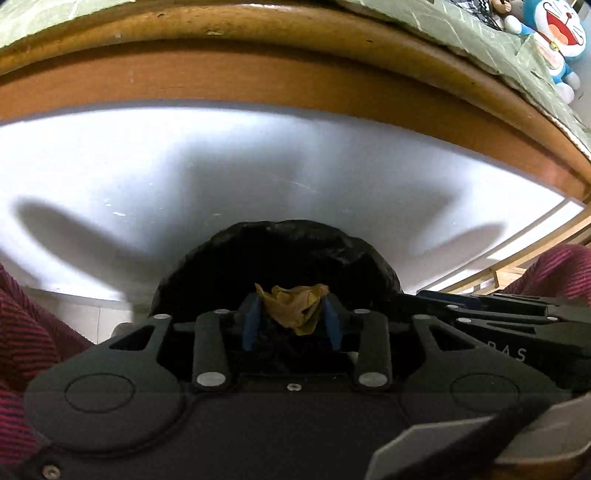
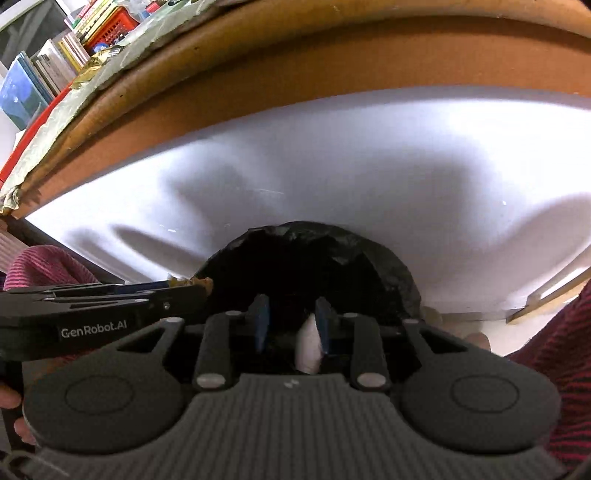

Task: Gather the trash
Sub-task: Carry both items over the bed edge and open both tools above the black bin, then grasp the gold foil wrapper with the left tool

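Note:
My left gripper [image 1: 291, 297] points down over a bin lined with a black bag [image 1: 221, 258]. A crumpled yellow-brown paper [image 1: 295, 310] sits between its blue pads. The paper's edges reach both pads, but the jaws stand apart and look open. My right gripper [image 2: 291, 301] hangs over the same black-lined bin [image 2: 388, 266], jaws open. A small white scrap [image 2: 308, 347] lies against its right pad, with a clear gap to the left pad. In the right wrist view the left gripper [image 2: 201, 286] comes in from the left with the brown paper at its tip.
A rounded wooden table edge [image 1: 258, 85] arcs above, with a white panel [image 1: 295, 166] below it behind the bin. A blue-and-white plush toy [image 1: 561, 40] sits on the table. Books [image 2: 40, 77] and a red crate [image 2: 114, 27] stand there too. Maroon striped sleeves [image 1: 22, 332] flank the grippers.

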The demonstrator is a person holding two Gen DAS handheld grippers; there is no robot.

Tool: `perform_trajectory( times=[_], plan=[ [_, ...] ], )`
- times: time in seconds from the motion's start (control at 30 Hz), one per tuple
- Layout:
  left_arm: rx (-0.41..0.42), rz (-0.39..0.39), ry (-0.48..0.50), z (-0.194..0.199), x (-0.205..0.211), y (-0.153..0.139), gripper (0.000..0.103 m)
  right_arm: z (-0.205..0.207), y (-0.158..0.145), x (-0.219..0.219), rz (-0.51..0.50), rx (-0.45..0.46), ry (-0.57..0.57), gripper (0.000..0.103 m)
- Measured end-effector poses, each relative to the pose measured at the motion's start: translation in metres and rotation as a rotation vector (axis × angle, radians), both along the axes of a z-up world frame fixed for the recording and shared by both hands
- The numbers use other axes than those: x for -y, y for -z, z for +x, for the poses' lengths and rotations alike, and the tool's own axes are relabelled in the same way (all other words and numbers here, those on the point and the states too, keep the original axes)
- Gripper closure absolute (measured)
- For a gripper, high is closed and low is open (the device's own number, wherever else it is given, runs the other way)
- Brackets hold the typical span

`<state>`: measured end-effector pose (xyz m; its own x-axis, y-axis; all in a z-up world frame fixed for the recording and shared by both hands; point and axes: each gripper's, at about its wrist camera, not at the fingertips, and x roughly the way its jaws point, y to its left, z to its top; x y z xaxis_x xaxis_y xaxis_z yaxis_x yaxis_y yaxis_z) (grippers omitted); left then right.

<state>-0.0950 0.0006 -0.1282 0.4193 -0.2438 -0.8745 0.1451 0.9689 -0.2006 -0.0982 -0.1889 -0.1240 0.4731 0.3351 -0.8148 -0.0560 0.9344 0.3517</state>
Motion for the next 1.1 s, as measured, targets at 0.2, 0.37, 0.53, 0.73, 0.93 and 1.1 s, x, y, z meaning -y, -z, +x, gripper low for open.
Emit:
perform_trajectory(
  times=[0.2,0.37,0.53,0.73,0.93,1.1],
  plan=[
    [0.013,0.016,-0.008,-0.001,-0.003,-0.011,0.046,-0.003,-0.005,0.000,0.000,0.010,0.008,0.048],
    [0.054,0.033,-0.005,-0.003,-0.003,-0.020,0.030,-0.005,-0.008,-0.002,-0.010,0.030,0.005,0.045],
    [0.122,0.047,-0.004,-0.006,-0.005,-0.038,0.022,-0.007,-0.018,-0.004,-0.038,0.075,-0.003,0.043],
    [0.264,0.042,0.010,-0.018,-0.008,-0.082,0.017,-0.018,-0.067,-0.010,-0.110,0.245,-0.049,0.034],
    [0.468,0.033,-0.008,-0.024,-0.017,-0.134,0.007,-0.011,-0.110,-0.004,-0.131,0.400,-0.052,0.026],
    [0.561,0.056,-0.051,-0.009,-0.023,-0.154,0.006,0.018,-0.127,0.001,-0.176,0.483,-0.010,0.025]
  ],
)
